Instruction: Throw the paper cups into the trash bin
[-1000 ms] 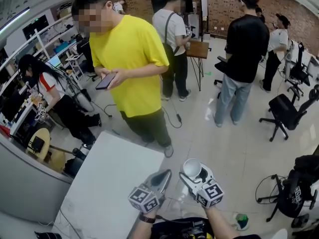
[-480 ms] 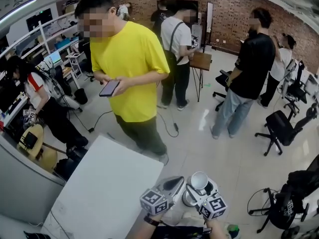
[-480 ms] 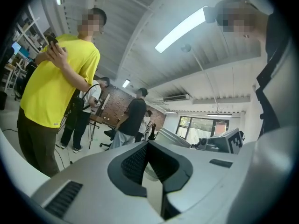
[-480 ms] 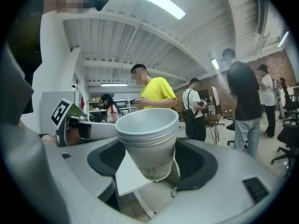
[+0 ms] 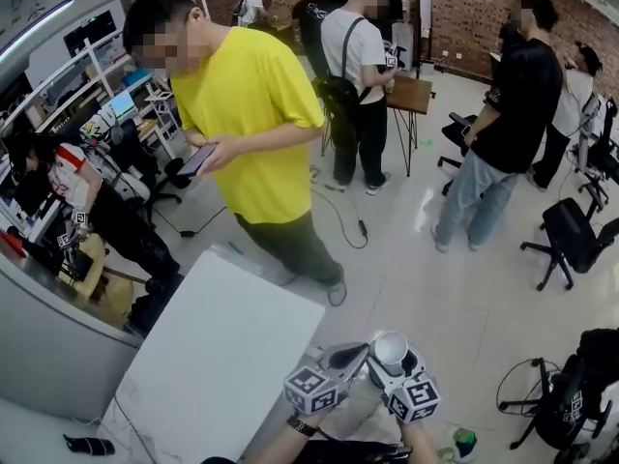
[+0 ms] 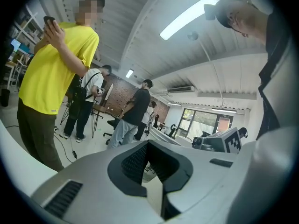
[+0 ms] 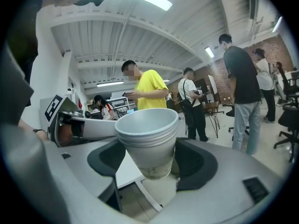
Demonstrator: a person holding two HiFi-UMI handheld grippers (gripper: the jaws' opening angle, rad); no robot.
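We see both grippers low in the centre of the head view, side by side above the pale floor (image 5: 455,288); the right gripper (image 5: 392,365) has its jaws spread fairly wide and pressed against the two sides of a stack of paper cups (image 5: 391,344), which sits upright with its mouth up; in the right gripper view the stack fills the middle of the frame, several nested rims showing at the top and faint print near the base, the dark pads against its wall on either side; the left gripper (image 5: 348,358) lies just to the left of the cups, its jaws drawn together to a narrow point with nothing gripped between them, and its tip is near the stack, though we cannot tell whether it touches; a white table (image 5: 222,356) stretches from the lower left towards the grippers; beyond its far corner, in the upper left of the frame, a person in a yellow shirt (image 5: 256,124) stands looking at a phone (image 5: 196,159); at the upper right a person in a black top (image 5: 513,114) stands on the floor, with a black office chair (image 5: 571,240) at the right edge; another person with a backpack (image 5: 353,66) stands at the top centre beside a small wooden table (image 5: 411,93).
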